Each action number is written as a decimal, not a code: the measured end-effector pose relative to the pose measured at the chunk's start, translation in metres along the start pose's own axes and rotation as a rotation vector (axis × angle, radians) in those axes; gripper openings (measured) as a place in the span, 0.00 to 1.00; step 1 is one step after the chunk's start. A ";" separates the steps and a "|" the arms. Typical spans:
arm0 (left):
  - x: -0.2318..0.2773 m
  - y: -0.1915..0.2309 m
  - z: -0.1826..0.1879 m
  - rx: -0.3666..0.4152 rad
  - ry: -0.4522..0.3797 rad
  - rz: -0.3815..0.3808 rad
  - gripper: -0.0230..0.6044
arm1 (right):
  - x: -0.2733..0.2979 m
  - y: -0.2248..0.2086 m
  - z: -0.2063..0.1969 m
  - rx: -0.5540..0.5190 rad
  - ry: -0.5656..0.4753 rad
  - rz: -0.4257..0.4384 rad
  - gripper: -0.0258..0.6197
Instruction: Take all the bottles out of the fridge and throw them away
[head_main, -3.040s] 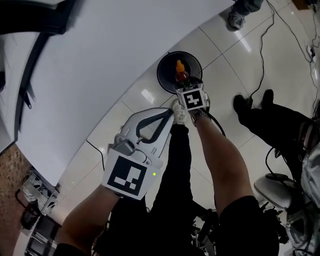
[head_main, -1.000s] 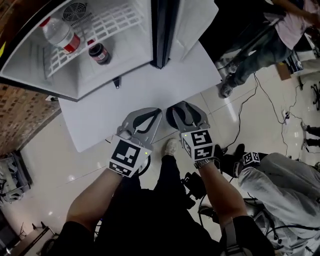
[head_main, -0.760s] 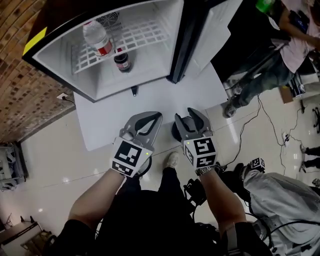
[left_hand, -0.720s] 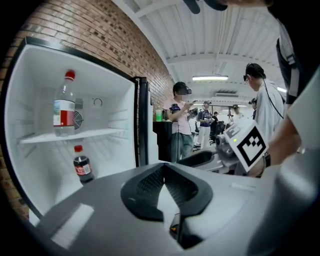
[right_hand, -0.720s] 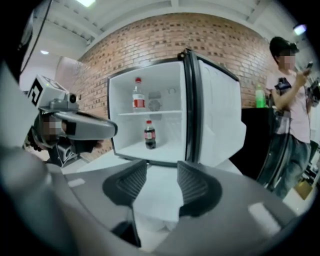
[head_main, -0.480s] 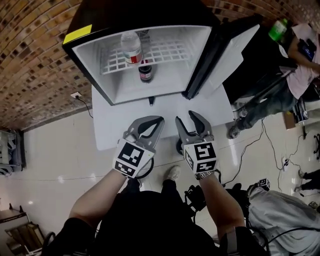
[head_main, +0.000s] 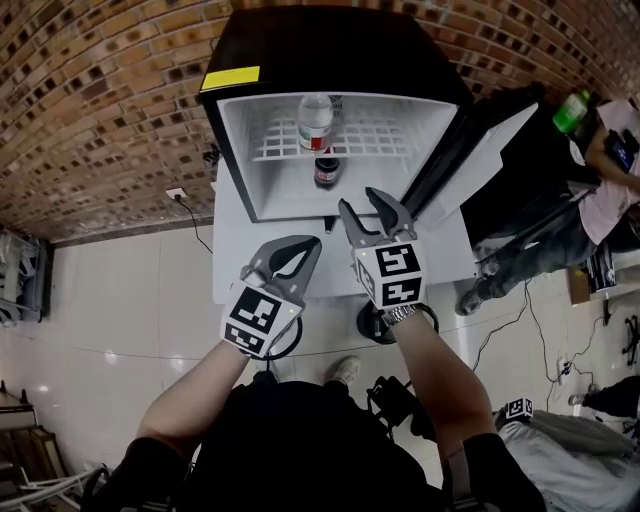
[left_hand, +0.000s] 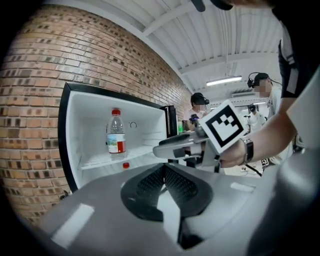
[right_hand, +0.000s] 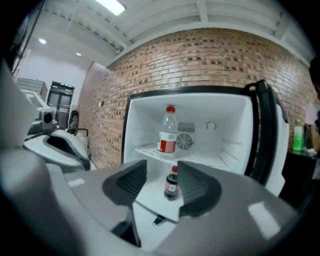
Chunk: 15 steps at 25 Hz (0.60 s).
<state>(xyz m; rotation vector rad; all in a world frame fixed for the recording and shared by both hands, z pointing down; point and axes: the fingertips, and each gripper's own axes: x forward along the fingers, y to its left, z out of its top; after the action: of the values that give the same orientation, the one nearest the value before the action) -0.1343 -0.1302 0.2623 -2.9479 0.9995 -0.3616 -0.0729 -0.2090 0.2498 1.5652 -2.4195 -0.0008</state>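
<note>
- Since a second ago: left claw and right claw are higher, fridge now straight ahead.
- Left claw closed, empty; right claw half open, empty.
- Brick wall beyond, tile floor below.

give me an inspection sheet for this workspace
surface: white stand under fridge; tiled floor
job's things: clear bottle on shelf, dark bottle below it, door open, bin by the feet
clutter: green bottle at right
tools: left tool shut, empty; right tool open, empty, aimed at dark bottle
cables: cable from wall socket
surroundings: brick wall, person at right
</note>
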 end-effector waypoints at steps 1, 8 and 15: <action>-0.003 0.004 0.003 0.002 -0.005 0.010 0.04 | 0.010 0.000 0.007 -0.003 -0.005 0.005 0.33; -0.013 0.029 0.016 0.011 -0.028 0.055 0.04 | 0.067 0.001 0.038 -0.014 -0.014 0.002 0.35; -0.013 0.053 0.013 0.004 -0.027 0.084 0.04 | 0.110 0.002 0.043 0.010 0.007 0.001 0.46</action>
<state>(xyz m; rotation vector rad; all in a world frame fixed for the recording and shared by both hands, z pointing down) -0.1731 -0.1657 0.2429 -2.8877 1.1129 -0.3206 -0.1267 -0.3128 0.2325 1.5655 -2.4187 0.0177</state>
